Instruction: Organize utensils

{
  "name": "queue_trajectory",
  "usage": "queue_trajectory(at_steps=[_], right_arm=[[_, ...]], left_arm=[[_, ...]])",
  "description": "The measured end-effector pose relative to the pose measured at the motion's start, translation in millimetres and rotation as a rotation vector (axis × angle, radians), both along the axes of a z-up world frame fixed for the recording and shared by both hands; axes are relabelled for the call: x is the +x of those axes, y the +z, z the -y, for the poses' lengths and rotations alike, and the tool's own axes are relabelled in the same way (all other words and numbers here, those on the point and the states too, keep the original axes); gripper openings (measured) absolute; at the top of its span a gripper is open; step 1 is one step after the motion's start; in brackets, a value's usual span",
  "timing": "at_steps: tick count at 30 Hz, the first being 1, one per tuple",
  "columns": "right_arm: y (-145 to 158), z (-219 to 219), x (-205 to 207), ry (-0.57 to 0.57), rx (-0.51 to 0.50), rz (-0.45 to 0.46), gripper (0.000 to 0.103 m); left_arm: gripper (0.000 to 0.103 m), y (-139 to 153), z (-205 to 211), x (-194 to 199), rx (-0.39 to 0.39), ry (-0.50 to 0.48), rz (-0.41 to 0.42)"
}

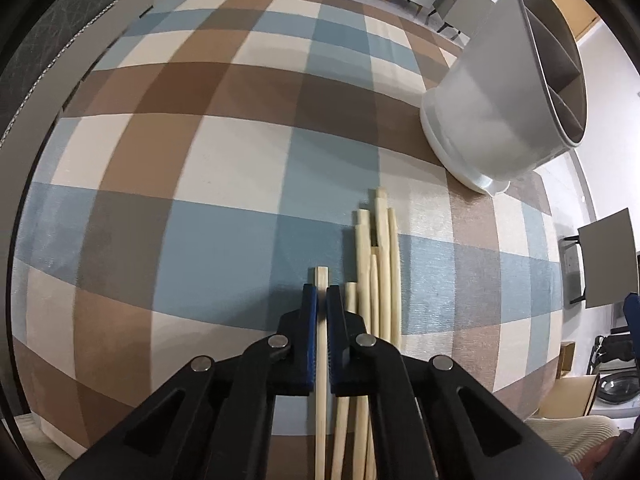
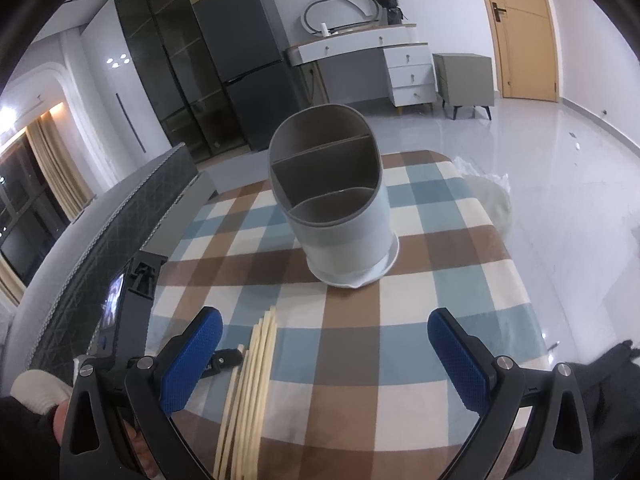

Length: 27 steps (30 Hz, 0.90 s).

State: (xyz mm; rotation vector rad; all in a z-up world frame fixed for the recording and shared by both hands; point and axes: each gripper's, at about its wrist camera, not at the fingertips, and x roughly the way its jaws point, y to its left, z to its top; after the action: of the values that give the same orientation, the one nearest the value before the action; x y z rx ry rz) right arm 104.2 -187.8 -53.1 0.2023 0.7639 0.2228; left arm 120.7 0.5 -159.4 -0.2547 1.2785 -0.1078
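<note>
While the left wrist view is showing the left gripper (image 1: 322, 300) pinching a single wooden chopstick (image 1: 321, 280) between its blue pads, only the right wrist view is looking into the three-compartment utensil holder (image 2: 340, 216). The right gripper (image 2: 326, 344) is hanging spread wide, nothing between its fingers. The chopstick bundle (image 1: 380, 272) is lying just right of the left fingers on the checked tablecloth (image 1: 200, 160).

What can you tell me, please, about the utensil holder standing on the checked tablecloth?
The utensil holder is a pale grey oval tub, seemingly plastic, with a darker inner lining. Two partitions split it into three compartments, all empty as far as can be seen. It stands upright on a white drip base, set on the checked tablecloth, beyond the chopsticks. Neither gripper touches it.
</note>
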Motion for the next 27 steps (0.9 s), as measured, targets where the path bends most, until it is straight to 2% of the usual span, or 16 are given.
queue_trajectory(at_steps=[7,8,11,12,15,16,18,22,27], right_arm=[[-8,-15,3,0.028,-0.016,-0.03,0.103],[-10,-17,4,0.033,-0.014,-0.039,0.103],[-18,-25,12,0.056,-0.008,-0.092,0.103],[-21,-28,13,0.062,-0.009,-0.106,0.101],[-25,-31,17,0.055,-0.013,-0.124,0.099],[-25,-31,17,0.051,-0.012,-0.127,0.099],[-26,-33,17,0.048,-0.006,-0.13,0.099],[-25,-34,16,0.055,-0.023,-0.114,0.099],[-23,-29,15,0.057,-0.007,-0.105,0.099]], left_arm=[[0.0,10,-25,-6,-0.033,0.045,0.033],[0.0,11,-31,-7,-0.058,0.053,0.033],[0.0,10,-40,-11,-0.109,0.058,-0.003],[0.004,8,-40,-11,-0.122,0.045,-0.027],[0.038,3,-33,-9,-0.074,0.015,-0.046],[0.044,3,-31,-11,-0.06,0.015,-0.032],[0.045,3,-23,-10,-0.031,-0.016,-0.02],[0.045,0,-5,-8,0.089,-0.067,-0.003],[0.046,-3,3,-4,0.169,-0.097,0.016]])
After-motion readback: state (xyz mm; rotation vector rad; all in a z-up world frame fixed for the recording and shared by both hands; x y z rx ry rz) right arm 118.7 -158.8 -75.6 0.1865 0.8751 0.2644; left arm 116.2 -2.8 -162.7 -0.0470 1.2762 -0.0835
